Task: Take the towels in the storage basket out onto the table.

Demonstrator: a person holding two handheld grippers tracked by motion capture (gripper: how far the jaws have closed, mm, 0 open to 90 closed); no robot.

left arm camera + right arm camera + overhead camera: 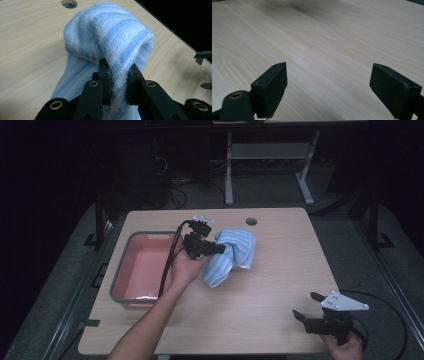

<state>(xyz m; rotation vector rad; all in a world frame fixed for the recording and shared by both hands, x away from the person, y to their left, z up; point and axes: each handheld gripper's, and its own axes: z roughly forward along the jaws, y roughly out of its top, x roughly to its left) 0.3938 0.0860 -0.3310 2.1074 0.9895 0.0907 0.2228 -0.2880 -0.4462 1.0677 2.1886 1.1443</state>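
Pale wooden table (270, 285), pink tub (145, 265) at its left side, dark room behind. Left gripper (119, 75) pinching a fold of the blue striped towel (231, 255), bunched mid-table just right of the tub; right gripper (328, 82) spread wide, idle near the front right corner. Best to keep the pinch firm and lift the trailing end clear of the rim before swinging over the tub.
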